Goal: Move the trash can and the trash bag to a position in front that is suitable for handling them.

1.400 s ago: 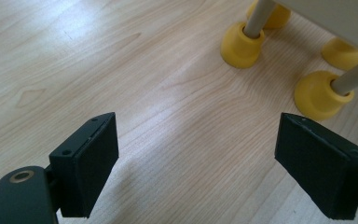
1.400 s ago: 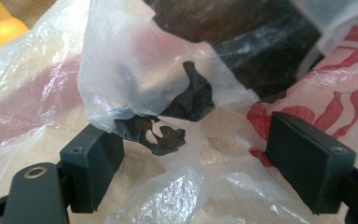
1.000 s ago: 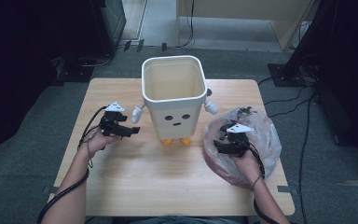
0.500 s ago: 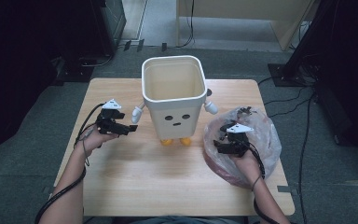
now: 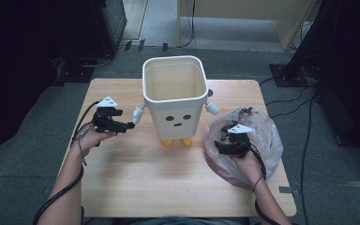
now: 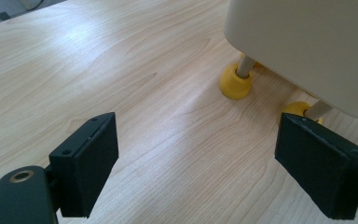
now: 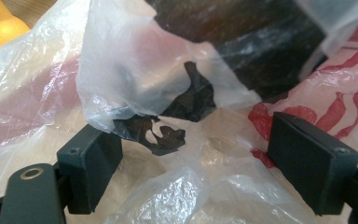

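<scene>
At the table's right near side: right gripper over crumpled plastic bag, jaws wide apart, gripping nothing.
Bag is translucent with red print, mouth loose and rumpled, just right of the cream character-faced bin; jaws straddle a fold, likely to pinch it. Left gripper, equally open and empty, hovers beside the bin's left arm, probably to steady it.

One bin, one plastic bag

Cream bin (yellow feet), red-printed translucent bag
</scene>
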The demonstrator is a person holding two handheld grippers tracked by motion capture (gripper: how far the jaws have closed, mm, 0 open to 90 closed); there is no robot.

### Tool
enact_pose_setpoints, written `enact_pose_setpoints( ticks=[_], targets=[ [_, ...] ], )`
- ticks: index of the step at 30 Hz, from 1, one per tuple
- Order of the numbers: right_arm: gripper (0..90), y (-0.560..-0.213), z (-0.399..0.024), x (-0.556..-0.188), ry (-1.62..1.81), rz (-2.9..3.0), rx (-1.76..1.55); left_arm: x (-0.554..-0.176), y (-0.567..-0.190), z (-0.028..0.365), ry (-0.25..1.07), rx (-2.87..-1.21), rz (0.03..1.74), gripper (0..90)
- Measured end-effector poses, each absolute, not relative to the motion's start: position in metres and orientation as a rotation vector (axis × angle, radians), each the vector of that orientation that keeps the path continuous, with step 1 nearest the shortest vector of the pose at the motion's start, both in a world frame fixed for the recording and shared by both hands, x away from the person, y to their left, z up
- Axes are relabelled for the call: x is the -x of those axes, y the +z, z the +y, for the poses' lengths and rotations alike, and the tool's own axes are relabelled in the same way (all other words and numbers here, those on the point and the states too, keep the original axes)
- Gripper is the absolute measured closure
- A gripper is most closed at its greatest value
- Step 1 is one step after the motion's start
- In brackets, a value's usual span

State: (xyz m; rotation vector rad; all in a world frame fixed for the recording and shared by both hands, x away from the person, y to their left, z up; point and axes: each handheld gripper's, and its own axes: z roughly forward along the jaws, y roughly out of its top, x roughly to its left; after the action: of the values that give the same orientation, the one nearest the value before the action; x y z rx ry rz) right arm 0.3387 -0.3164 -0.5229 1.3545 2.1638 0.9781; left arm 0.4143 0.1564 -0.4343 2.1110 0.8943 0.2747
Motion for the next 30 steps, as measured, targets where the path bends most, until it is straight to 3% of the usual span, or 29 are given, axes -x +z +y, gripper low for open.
enact_pose_setpoints(
  ticks=[30],
  targets=[
    [17.7, -0.523, -0.316, -0.338, 0.974, 2.160, -1.357, -0.422, -0.416, 0.161, 0.262, -2.099, 0.895, 13.7]
  ],
)
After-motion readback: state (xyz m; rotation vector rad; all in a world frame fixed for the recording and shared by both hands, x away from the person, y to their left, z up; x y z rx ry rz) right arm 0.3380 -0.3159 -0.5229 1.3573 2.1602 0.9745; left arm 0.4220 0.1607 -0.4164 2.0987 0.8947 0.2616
